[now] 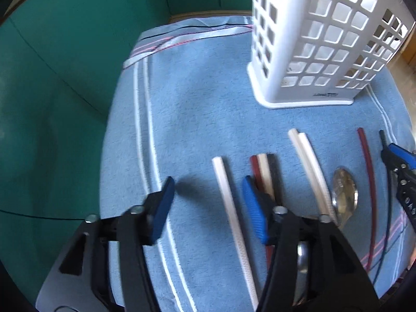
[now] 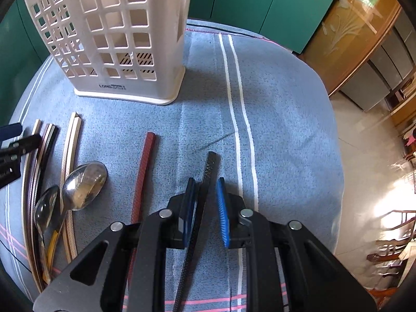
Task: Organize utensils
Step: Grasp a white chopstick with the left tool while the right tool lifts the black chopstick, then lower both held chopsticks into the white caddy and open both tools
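Note:
My left gripper [image 1: 210,205] is open and points down at the blue towel [image 1: 195,109]. A single white chopstick [image 1: 228,202] lies between its pads, touched by neither. To the right lie a red, white and black bundle of chopsticks [image 1: 262,169], a white pair [image 1: 309,166], a spoon [image 1: 344,192] and a red chopstick [image 1: 369,182]. My right gripper [image 2: 205,208] is open around a black chopstick [image 2: 208,174]; its left pad is close against the stick and a gap shows at the right pad. The red chopstick [image 2: 141,179] and two spoons [image 2: 85,184] lie to its left.
The white lattice utensil holder [image 1: 312,52] [image 2: 117,39] stands upright at the back of the towel. Green cabinet doors [image 1: 65,65] rise behind and to the left. The towel's right edge drops to a tiled floor [image 2: 364,143] with wooden furniture beyond.

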A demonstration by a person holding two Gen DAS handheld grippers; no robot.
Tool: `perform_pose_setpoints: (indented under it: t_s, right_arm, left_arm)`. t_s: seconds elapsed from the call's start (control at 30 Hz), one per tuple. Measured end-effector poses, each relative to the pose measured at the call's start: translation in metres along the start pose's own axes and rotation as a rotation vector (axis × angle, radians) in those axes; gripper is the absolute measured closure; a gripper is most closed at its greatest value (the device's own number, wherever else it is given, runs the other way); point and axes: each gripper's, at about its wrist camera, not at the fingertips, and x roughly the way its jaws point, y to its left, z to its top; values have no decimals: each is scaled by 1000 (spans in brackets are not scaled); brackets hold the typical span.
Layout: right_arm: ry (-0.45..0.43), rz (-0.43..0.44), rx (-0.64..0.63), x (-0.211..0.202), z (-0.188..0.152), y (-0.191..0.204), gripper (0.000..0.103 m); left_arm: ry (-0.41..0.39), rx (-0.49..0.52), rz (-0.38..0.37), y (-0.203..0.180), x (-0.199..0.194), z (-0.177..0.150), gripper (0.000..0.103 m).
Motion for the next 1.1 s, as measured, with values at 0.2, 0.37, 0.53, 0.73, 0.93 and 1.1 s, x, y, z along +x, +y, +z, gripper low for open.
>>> perform_pose_setpoints:
  t_s: [0.2,0.37,0.53,0.73,0.93,1.1]
  right_arm:
    - [-15,30,16,-2,-1,7,93]
    - [-31,86,60,-12,-7,-3,96]
    - [-99,123,83,-45,-13,-11,96]
    - [-212,177,105,-101,-22,-22,96]
    - [-316,205,96,-155,-35,-32,96]
    - [-393,216,80,-193,-43,-36,96]
  left_arm:
    - [-12,10,-40,-8,2,2,95]
    - [-44,-23,-74,-4,-9,-2,97]
    - [-126,-35,-93,3,-45,-1,97]
    - [-238,-45,-121,10,-95,-11,97]
    - [-342,-61,-140,10,-147,-30,97]
    - [-432,-69,-143,11,-191,-51,97]
